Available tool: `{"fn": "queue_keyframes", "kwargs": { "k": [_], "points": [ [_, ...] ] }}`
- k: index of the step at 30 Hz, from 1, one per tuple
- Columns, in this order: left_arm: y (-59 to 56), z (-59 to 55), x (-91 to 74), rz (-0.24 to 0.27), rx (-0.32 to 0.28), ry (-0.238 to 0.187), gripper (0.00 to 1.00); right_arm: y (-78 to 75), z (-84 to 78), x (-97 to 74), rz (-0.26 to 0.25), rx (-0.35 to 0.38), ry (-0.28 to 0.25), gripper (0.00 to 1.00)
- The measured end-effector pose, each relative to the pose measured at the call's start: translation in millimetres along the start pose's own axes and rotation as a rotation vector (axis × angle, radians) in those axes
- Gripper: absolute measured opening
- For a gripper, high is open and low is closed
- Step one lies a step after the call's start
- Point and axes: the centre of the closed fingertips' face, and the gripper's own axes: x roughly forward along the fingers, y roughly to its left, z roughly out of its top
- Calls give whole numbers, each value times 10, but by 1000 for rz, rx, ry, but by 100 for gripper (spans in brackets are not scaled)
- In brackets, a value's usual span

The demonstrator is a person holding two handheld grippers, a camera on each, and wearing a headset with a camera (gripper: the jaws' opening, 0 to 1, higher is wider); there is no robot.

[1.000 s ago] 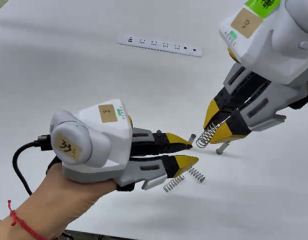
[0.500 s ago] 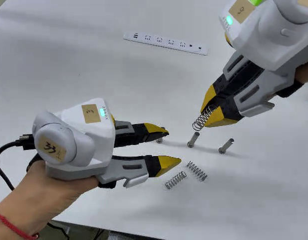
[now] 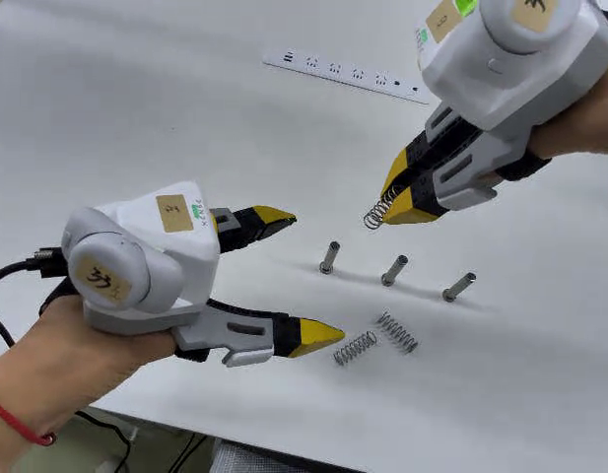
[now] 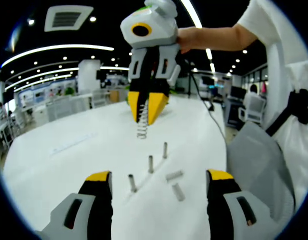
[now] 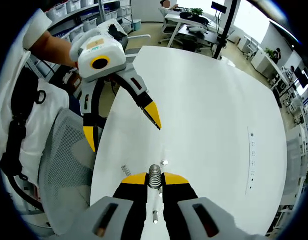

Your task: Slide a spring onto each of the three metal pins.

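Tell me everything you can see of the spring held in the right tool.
The spring is a small silvery wire coil that looks like bare steel, with evenly spaced turns. The right tool is shut on its upper end between the yellow tips. The rest sticks out free and slants downward, in the air above the white table and apart from the three upright pins. Nothing else touches it.

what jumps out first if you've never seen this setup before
The right gripper hangs above the white table, shut on a spring that dangles from its yellow tips. Below it three metal pins stand in a row, all bare, with two loose springs lying beside them. The left gripper is held nearby, wide open.
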Motion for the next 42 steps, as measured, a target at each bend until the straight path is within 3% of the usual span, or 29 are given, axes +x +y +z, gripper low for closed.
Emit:
{"fn": "queue_keyframes", "kwargs": {
  "k": [5, 8, 11, 23, 42],
  "points": [
    [-2, -63, -2, -8, -1, 17, 94, -150, -5, 152, 0, 12, 9, 12],
    [-5, -93, -4, -13, -11, 22, 100, -160, -7, 235, 4, 16, 19, 12],
    [-6, -128, -3, -18, -12, 36, 100, -207, -27, 319, 9, 21, 30, 12],
    [-4, -164, -19, -19, -42, 19, 100, -286, -152, 577, 24, 28, 79, 12],
    [29, -177, -16, -22, -57, 10, 100, -326, -222, 770, 44, 43, 108, 12]
  ]
}}
